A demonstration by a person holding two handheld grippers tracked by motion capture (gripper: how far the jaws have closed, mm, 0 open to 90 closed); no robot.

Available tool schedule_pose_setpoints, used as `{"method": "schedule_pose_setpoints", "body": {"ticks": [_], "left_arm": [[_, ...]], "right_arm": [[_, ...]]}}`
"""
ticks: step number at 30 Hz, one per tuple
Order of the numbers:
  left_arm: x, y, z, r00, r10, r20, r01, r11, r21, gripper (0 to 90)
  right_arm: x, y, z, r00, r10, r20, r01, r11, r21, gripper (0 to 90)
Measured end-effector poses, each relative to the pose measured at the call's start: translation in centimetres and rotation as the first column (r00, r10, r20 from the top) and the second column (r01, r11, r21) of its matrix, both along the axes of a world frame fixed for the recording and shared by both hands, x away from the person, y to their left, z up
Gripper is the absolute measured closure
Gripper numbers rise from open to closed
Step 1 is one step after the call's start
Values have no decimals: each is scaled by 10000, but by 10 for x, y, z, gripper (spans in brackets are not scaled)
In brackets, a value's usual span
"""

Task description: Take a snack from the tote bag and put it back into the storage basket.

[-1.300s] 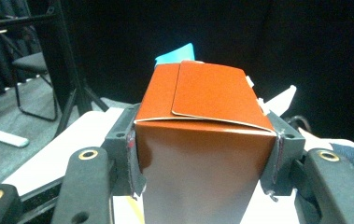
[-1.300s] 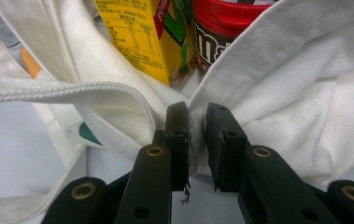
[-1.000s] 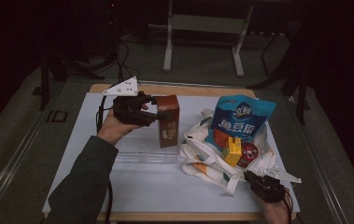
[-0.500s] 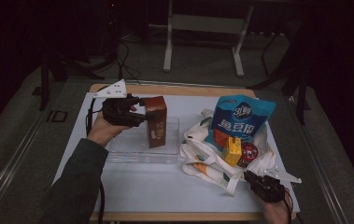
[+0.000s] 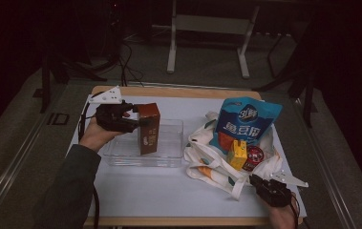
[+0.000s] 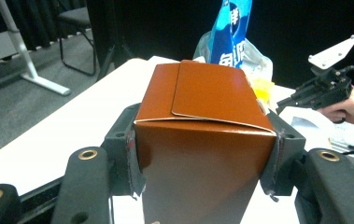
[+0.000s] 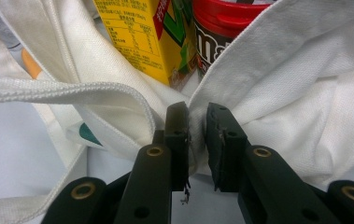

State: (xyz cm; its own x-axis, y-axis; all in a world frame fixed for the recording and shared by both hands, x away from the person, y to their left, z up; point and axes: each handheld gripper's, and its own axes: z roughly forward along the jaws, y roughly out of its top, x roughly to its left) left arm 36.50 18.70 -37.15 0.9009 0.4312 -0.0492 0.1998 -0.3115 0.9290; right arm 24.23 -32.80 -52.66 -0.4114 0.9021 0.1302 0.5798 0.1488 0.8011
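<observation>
A brown carton stands upright with its foot inside a clear plastic tray. My left gripper is shut on its upper part from the left side. In the left gripper view both pads press the brown carton on either side, with the left gripper around it. At the front right, my right gripper pinches the edge of a white tote bag. The right gripper view shows the right gripper with the tote bag's cloth caught between its narrow jaws.
Inside the bag lie a blue snack bag, a yellow drink carton and a red-lidded jar. A white sheet covers the wooden table. Desk legs and cables stand on the dark floor beyond.
My left gripper has carried the brown carton leftwards and down, so it now stands in the tray. The right gripper and the bag have stayed still.
</observation>
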Motion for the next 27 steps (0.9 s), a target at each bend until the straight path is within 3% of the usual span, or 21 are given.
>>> {"method": "schedule_pose_setpoints", "body": {"ticks": [9, 19, 27], "left_arm": [[-1, -3, -5, 10000, -85, -46, 88, 9960, 884, 428], [0, -7, -11, 9996, -263, -88, 274, 9827, 1832, 429], [-2, 4, -13, 9996, -195, -223, 237, 9776, 2093, 429]], "right_arm": [[0, 0, 0, 10000, 12, -6, -12, 10000, 9, 787], [0, 0, 0, 10000, 18, -11, -18, 10000, 2, 786], [0, 0, 0, 10000, 10, -9, -10, 10000, -5, 787]]}}
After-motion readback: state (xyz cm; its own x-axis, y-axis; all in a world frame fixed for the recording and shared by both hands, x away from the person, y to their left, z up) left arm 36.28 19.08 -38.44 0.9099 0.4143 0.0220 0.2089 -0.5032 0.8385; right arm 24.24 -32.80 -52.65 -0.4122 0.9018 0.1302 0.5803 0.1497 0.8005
